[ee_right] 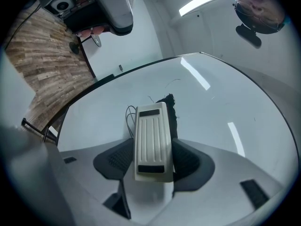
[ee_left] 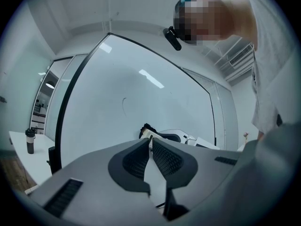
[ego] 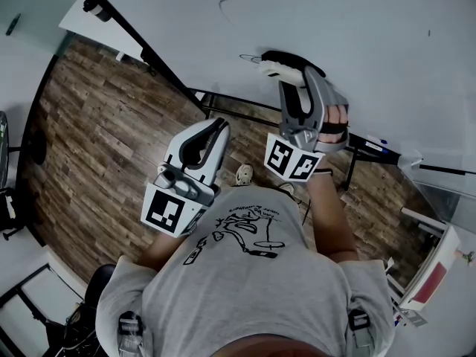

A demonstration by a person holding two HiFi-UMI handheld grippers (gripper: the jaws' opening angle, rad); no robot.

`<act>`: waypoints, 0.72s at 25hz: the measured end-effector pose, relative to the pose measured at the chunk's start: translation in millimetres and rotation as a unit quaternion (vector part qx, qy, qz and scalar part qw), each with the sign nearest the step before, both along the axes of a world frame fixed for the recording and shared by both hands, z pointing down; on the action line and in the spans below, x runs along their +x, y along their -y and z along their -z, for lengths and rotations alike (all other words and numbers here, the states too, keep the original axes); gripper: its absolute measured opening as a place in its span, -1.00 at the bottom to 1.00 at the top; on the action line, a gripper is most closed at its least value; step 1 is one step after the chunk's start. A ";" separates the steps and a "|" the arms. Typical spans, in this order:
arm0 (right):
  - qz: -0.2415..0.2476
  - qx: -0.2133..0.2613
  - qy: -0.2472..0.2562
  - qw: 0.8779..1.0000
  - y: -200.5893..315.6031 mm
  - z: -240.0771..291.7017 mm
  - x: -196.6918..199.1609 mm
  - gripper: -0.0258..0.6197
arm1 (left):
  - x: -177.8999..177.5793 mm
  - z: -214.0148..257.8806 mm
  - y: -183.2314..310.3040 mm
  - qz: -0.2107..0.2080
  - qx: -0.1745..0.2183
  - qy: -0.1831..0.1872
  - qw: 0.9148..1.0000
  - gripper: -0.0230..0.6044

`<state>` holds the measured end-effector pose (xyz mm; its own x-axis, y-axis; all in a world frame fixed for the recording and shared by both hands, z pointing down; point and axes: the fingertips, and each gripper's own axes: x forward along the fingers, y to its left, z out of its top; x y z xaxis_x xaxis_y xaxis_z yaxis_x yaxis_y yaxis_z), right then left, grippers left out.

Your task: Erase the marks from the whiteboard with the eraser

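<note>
right gripper (ee_right: 153, 155) jaws clamped on the white ribbed eraser (ee_right: 150, 131), black felt side against the whiteboard (ee_right: 221, 126) near its lower framed edge; thin looped pen mark (ee_right: 129, 119) just beside the eraser. left gripper (ee_left: 150, 142) jaws closed together on nothing, held off the board over the wood floor (ego: 97, 125). faint curved mark (ego: 221, 6) sits further up the board, well apart from the eraser

One whiteboard (ego: 357, 21), one eraser (ego: 277, 68), two grippers (left gripper (ego: 221, 125), right gripper (ego: 294, 80))
</note>
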<state>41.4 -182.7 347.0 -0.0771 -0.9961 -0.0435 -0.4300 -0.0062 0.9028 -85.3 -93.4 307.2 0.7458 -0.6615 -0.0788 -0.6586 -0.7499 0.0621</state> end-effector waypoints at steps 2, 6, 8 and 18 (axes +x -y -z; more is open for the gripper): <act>0.001 0.000 0.000 1.000 0.2 -1.5 0.0 -0.11 | 0.8 1.2 -0.3 0.000 0.001 -0.003 1.000 -0.80; 0.002 -0.002 0.001 1.000 0.7 -6.2 -1.2 -0.11 | 0.2 -1.3 -0.2 0.003 -0.002 0.002 1.000 -0.80; 0.003 -0.004 -0.001 1.000 1.3 -10.3 -2.8 -0.11 | -0.1 -1.3 0.0 0.004 -0.002 0.001 1.000 -0.80; 0.013 -0.022 -0.003 1.000 5.8 -33.5 -13.2 -0.11 | -2.4 -0.5 -0.5 0.008 -0.002 0.000 1.000 -0.80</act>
<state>28.2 -188.6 380.5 -0.1038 -0.9946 0.0002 -0.4235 0.0444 0.9048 -87.8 -92.9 307.8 0.7354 -0.6734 -0.0755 -0.6703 -0.7392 0.0646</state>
